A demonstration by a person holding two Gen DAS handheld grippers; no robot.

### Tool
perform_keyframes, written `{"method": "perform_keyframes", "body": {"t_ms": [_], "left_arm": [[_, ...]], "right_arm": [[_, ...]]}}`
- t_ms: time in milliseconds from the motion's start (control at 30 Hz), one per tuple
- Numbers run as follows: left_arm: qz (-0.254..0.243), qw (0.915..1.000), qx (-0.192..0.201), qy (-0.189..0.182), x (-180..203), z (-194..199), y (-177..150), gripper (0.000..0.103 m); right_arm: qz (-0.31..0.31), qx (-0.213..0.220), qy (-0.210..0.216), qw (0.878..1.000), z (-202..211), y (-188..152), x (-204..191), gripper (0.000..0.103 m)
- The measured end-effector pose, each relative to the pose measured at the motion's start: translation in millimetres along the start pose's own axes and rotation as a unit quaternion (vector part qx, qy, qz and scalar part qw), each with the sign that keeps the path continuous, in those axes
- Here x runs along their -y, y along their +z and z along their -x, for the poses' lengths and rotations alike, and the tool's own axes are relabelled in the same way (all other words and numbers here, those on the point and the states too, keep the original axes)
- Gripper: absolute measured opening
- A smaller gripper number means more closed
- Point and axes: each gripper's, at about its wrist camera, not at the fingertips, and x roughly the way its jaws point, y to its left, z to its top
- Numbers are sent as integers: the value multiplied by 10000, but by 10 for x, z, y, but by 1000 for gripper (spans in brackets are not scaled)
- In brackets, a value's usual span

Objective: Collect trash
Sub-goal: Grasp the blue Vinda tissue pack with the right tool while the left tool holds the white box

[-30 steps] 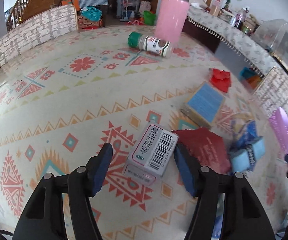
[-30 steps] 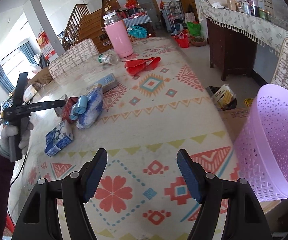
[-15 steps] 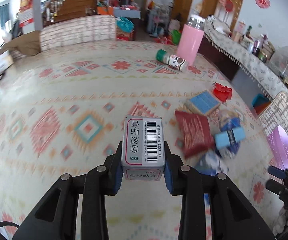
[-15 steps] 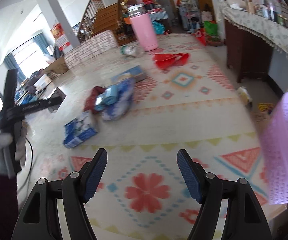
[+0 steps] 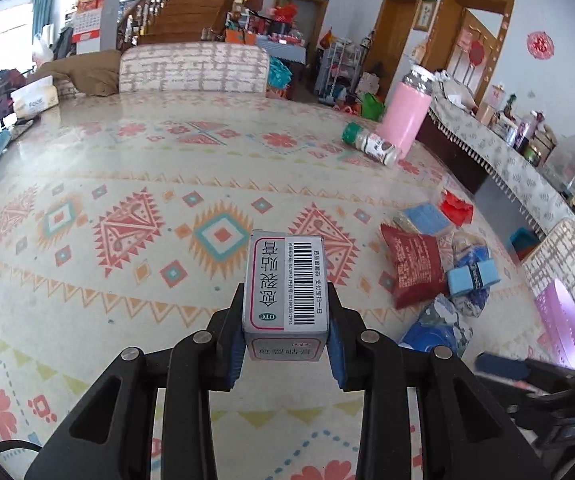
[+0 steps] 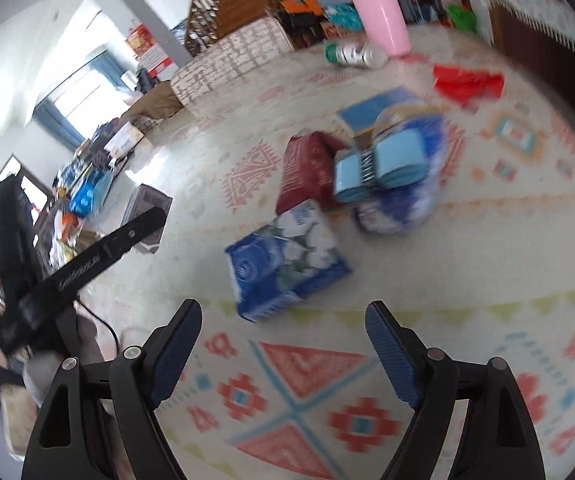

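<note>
The small grey box [image 5: 286,294] carries a barcode label, an oval "OTC" mark and large Chinese characters; the fine digits beside the barcode are too small to read surely. A tissue pack [image 5: 33,98] at the worktop's far left corner shows print that is too blurred to read
</note>
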Motion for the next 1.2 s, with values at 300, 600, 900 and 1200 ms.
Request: {"method": "perform_keyframes", "body": {"t_ms": [300, 600, 900, 1200], "left_arm": [[-20, 9985, 276, 468, -16, 78, 32, 33], [119, 9992, 169, 353, -51, 45, 16, 33], [-287, 9990, 170, 282, 146, 37, -59, 33], [-663, 9970, 213, 331, 352, 34, -146, 33]], "right_arm": [[-470, 47, -1041, 9934, -362, 245, -261, 89], [-35, 180, -2314, 9727, -553, 270, -482, 84], [-134, 294, -1814, 9829, -150, -35, -270, 56], [-156, 733, -1479, 9862, 581, -454, 121, 56]]}}
